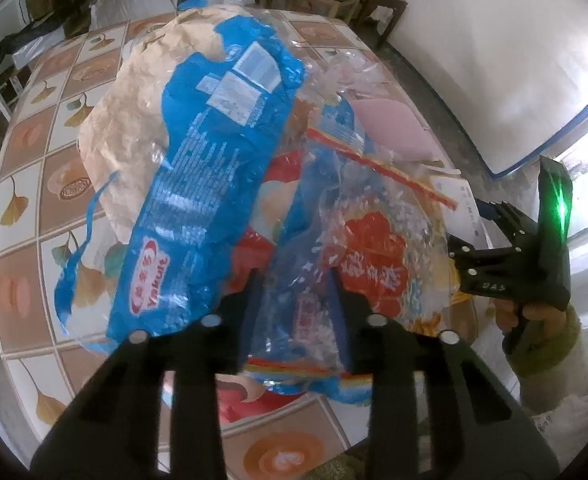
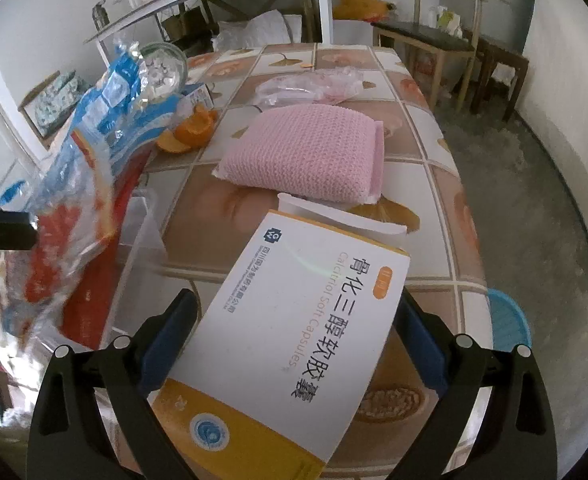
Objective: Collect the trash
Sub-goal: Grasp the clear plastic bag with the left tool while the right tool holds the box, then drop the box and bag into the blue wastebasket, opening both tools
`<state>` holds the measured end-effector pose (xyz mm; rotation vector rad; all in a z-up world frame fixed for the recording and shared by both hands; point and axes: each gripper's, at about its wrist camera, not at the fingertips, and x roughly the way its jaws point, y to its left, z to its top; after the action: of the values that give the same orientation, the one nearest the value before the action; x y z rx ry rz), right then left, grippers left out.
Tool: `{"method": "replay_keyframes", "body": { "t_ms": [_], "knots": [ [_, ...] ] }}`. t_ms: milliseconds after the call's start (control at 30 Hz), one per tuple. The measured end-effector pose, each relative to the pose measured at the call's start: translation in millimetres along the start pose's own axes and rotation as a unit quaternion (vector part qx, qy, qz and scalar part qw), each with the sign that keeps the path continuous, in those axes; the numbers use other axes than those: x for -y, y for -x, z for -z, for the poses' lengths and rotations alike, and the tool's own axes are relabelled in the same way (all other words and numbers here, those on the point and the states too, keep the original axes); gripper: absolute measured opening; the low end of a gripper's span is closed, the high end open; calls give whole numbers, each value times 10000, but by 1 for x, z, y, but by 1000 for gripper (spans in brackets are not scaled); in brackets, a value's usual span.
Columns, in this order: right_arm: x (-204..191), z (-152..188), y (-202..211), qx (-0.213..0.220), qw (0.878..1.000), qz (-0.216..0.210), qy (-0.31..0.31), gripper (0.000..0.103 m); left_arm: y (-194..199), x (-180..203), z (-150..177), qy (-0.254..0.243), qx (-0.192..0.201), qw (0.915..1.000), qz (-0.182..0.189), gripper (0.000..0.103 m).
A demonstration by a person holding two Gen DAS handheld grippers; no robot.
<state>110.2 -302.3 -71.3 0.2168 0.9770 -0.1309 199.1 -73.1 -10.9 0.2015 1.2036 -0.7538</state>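
Two grippers over the table (image 2: 434, 208). Left gripper (image 1: 294, 304): jaws narrow, pinching crinkly clear and blue wrappers (image 1: 213, 184), which hide most of the table below. Right gripper (image 2: 294, 344): jaws wide, clamped on a stiff white-yellow box (image 2: 277, 352), its lower end cut off. Beyond lie a pink knit cloth (image 2: 306, 152) and orange peel (image 2: 189, 132), bare tiles around them.

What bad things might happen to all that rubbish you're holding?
The left gripper pinches only the bottom edge of a big wrapper bundle, so pieces might slip out. The right gripper holds the medicine box tilted; it might slide free. The orange peels could get forgotten.
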Motion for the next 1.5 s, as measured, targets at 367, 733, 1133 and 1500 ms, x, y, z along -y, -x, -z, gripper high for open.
{"method": "replay_keyframes", "body": {
  "t_ms": [367,733,1133,1500],
  "knots": [
    [15,4,10,-224,9980,-253,-540,93,9,4,6,-131,211,9997,25,4],
    [11,4,8,-420,9965,-194,-693,93,42,3,6,36,871,9952,454,0],
    [-8,6,4,-402,9987,203,-216,86,73,-5,5,442,1628,9820,847,0],
    [13,12,23,-156,9978,23,-638,75,81,8,7,427,1811,9801,692,0]
  ]
}}
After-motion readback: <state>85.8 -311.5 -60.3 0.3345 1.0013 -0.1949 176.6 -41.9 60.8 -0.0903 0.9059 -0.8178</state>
